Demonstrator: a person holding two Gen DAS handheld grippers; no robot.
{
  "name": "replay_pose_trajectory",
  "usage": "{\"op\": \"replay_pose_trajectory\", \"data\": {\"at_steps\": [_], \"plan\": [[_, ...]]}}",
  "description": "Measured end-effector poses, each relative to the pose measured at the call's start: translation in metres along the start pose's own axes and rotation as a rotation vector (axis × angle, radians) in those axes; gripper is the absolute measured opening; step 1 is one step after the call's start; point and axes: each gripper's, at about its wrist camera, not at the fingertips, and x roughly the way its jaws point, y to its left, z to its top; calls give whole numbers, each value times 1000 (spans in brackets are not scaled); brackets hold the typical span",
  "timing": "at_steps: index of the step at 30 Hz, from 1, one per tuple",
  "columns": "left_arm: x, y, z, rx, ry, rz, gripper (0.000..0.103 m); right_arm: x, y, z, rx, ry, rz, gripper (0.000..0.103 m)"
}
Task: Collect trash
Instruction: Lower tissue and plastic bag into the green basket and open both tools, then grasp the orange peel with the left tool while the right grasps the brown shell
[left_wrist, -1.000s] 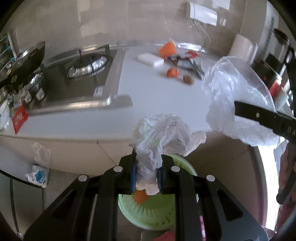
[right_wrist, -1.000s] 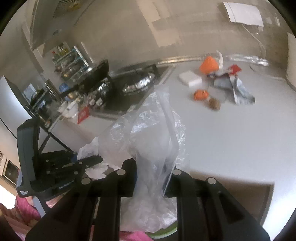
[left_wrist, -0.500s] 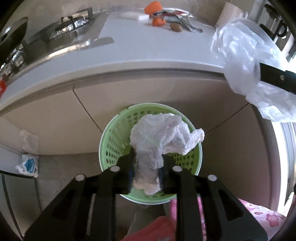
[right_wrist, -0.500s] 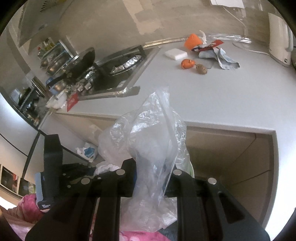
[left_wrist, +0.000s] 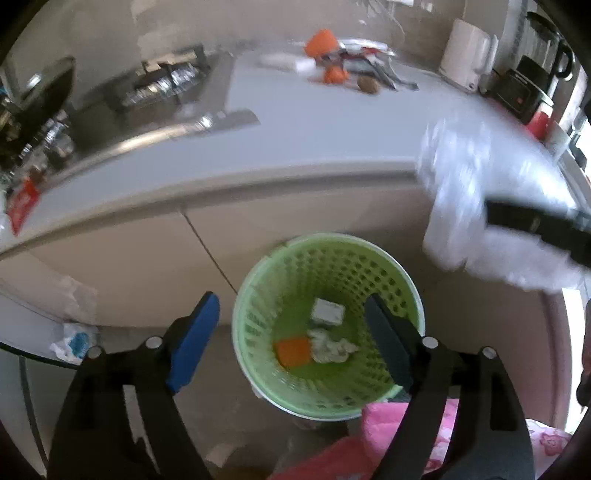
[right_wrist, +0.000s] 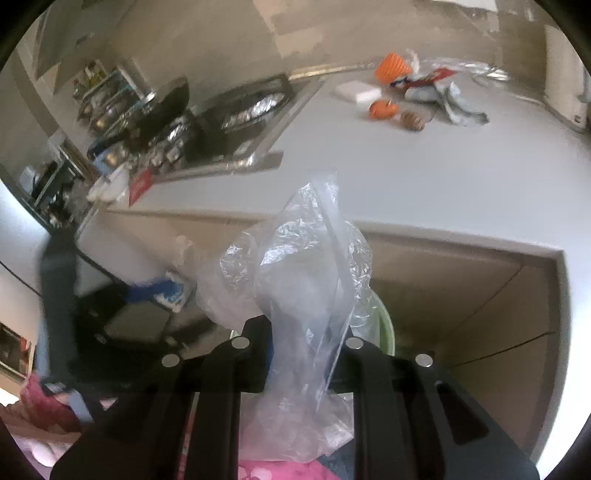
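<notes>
In the left wrist view a green mesh bin (left_wrist: 258, 280) stands on the floor against the cabinet. On its bottom lie a crumpled white tissue (left_wrist: 330, 347), an orange scrap (left_wrist: 293, 352) and a small white box (left_wrist: 327, 312). My left gripper (left_wrist: 291, 334) hangs over the bin, its jaws opening wide with nothing held between them. My right gripper (right_wrist: 299, 347) is shut on a clear plastic bag (right_wrist: 306, 280), which shows blurred as the plastic bag (left_wrist: 461, 206) at the right of the left wrist view. The bin rim (right_wrist: 384, 325) peeks out behind the bag.
On the grey countertop (right_wrist: 443, 162) lie an orange cup (right_wrist: 391, 68), a white block (right_wrist: 356, 92), an orange peel (right_wrist: 382, 109), a brown nut (right_wrist: 412, 120) and wrappers (right_wrist: 454, 99). A stove (right_wrist: 255, 107) sits at the left. Pink cloth (left_wrist: 399, 439) shows below.
My left gripper opened and the white tissue dropped from it into the green bin. Both grippers sank lower in front of the cabinet; the bag stayed clamped in the right one.
</notes>
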Motion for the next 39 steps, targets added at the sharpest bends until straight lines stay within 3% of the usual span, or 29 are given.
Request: {"op": "replay_pose_trajectory", "data": {"at_steps": [9,11,13,19,28,34,39], "plan": [[-37,27,9,-73,-96,67,87,64,7,-32,-81,134,-2,19],[-40,29,9,-79,-103,81,87,75,10,-35,-108,152,-14,25],[-41,33,9,-90,-102,84,87,84,12,-37,-130,169,-25,48],[-37,37,5,-106,-84,104,87,89,18,-35,-156,181,-28,62],[-39,37,14,-117,-90,101,88,63,16,-12,-142,117,-47,72],[-48,33,39,-120,-135,83,93,13,3,26,-111,-22,-101,90],[-49,24,74,-114,-179,64,93,-21,-15,58,-95,-114,-143,97]]}}
